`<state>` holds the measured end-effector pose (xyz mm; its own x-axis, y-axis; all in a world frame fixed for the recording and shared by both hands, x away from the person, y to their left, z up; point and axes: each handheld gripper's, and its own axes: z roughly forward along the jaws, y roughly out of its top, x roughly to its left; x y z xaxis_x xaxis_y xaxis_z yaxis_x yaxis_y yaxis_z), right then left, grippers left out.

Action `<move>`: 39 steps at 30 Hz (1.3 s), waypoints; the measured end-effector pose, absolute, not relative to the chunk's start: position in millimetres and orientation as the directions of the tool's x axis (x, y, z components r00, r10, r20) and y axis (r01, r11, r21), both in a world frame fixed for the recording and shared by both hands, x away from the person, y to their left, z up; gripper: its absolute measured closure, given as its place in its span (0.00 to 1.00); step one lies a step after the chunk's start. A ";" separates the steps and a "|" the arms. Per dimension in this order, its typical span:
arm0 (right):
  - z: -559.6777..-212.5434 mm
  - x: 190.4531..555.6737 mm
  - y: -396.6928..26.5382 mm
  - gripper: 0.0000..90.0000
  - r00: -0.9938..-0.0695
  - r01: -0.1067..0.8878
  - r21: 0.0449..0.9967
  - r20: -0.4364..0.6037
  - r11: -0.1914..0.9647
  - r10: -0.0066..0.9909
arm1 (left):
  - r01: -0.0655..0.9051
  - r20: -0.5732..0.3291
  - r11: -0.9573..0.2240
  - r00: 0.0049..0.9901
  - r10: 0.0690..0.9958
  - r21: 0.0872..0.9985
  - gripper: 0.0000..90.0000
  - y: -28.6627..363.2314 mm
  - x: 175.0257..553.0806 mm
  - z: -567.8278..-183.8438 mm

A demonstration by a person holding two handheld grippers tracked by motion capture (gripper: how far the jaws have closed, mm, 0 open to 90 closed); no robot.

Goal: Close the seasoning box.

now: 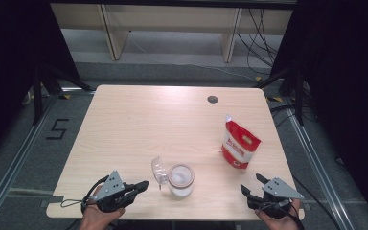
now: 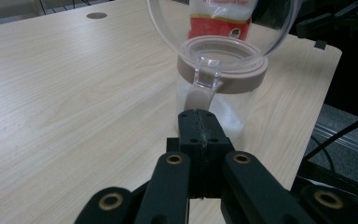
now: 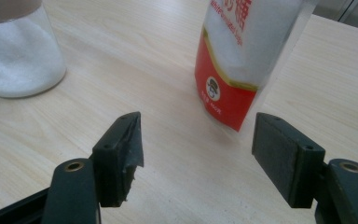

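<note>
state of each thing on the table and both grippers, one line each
jar: upright, open, partly filled with white granules
jar lid: flipped up, hinged at the rim
red and white pouch: standing, top torn open
left gripper: shut, empty, just short of the lid's hinge
right gripper: open, empty, facing the pouch

One light wooden tabletop (image 1: pixel 139 124) is carrying two things. One clear glass jar (image 1: pixel 180 181) with a beige collar and white granules inside is standing near the front edge, with its one clear round hinged lid (image 1: pixel 159 170) tilting open at its left. One red and white standing pouch (image 1: pixel 239 144) is sitting to the right of the jar. One dark round hole (image 1: pixel 212 99) is showing in the far right part of the tabletop. Two black two-jaw grippers are showing at the near edge: one left gripper (image 1: pixel 141 186) and one right gripper (image 1: pixel 251 184).
</note>
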<state>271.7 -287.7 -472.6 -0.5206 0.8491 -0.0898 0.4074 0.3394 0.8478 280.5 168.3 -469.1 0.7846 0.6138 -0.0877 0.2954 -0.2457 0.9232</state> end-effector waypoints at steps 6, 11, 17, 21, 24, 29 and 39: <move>-472.9 271.9 -287.5 0.38 -0.515 0.411 0.847 -0.091 0.339 0.852 | 0.290 -0.083 -0.259 0.797 0.598 0.921 0.99 161.7 285.3 -457.6; -472.8 272.6 -288.5 0.38 -0.503 0.397 0.852 -0.110 0.342 0.857 | 0.261 -0.057 -0.282 0.819 0.571 0.923 0.99 151.9 286.3 -452.8; -472.2 269.9 -286.7 0.38 -0.490 0.426 0.849 -0.075 0.314 0.868 | 0.243 -0.033 -0.302 0.825 0.564 0.922 0.99 147.7 289.7 -443.7; -472.2 271.1 -287.9 0.38 -0.498 0.412 0.849 -0.093 0.330 0.862 | 0.244 -0.025 -0.315 0.825 0.565 0.917 0.99 145.8 289.7 -439.5; -471.5 269.7 -287.2 0.38 -0.490 0.425 0.847 -0.081 0.319 0.868 | 0.243 -0.033 -0.305 0.828 0.560 0.921 0.99 144.1 290.8 -439.8; -472.4 271.3 -287.6 0.38 -0.491 0.406 0.854 -0.098 0.327 0.865 | 0.251 -0.040 -0.301 0.825 0.564 0.920 0.99 141.9 291.6 -438.6; -471.0 270.7 -288.5 0.38 -0.495 0.410 0.850 -0.095 0.329 0.863 | 0.228 -0.016 -0.328 0.842 0.539 0.917 0.99 130.6 296.0 -437.2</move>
